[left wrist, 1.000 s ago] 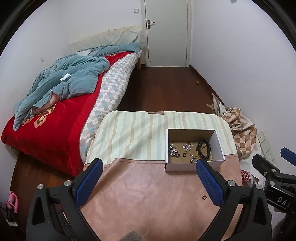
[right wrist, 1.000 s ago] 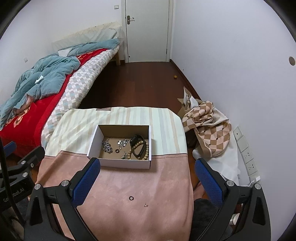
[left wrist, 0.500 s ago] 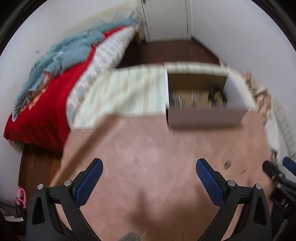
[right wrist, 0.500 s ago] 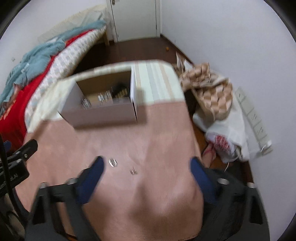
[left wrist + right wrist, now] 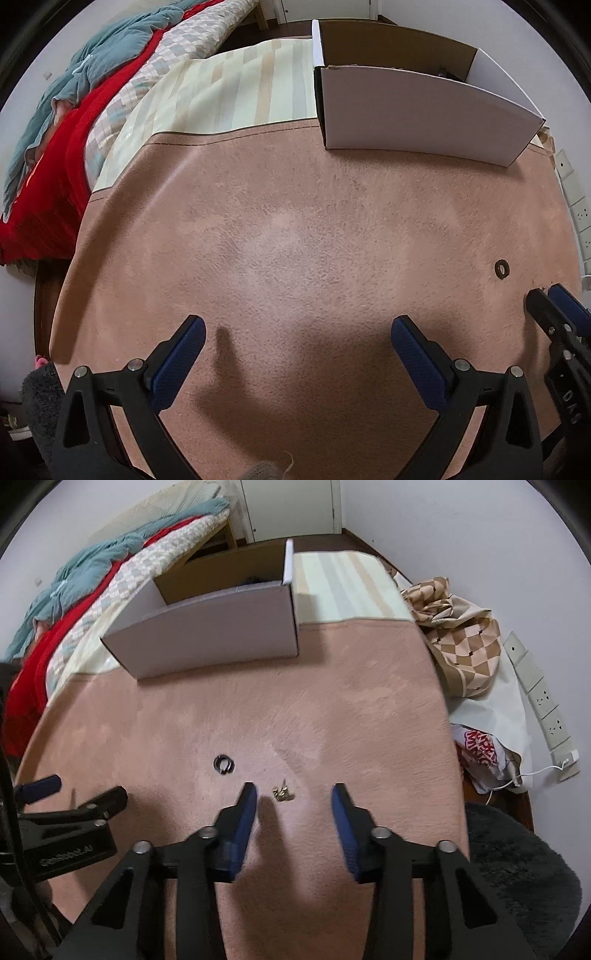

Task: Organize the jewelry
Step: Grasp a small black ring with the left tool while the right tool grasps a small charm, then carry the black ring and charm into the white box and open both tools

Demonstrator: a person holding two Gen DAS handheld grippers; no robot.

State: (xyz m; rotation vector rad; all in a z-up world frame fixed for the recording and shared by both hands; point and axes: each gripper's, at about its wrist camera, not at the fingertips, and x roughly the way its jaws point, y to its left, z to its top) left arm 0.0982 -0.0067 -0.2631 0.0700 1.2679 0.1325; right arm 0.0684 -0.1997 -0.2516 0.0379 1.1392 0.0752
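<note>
A small gold earring point(image 5: 282, 793) lies on the pink table cover between the fingertips of my right gripper point(image 5: 293, 794), which is open and low over the table. A dark ring point(image 5: 223, 763) lies just left of it; it also shows in the left wrist view point(image 5: 501, 268). The white cardboard box point(image 5: 218, 642) stands behind; its contents are mostly hidden by its near wall. My left gripper point(image 5: 295, 332) is open and empty over bare cover. The box point(image 5: 417, 110) is at its upper right.
A bed point(image 5: 66, 122) with red and teal covers is at the left. A checked cloth point(image 5: 461, 642), a plastic bag point(image 5: 484, 757) and a power strip point(image 5: 543, 698) lie by the wall at the right. A dark stool cushion point(image 5: 517, 867) is at lower right.
Both grippers have dropped down close to the table. The right gripper's fingers have narrowed and now flank the earring. The box now looms larger, its inside hidden.
</note>
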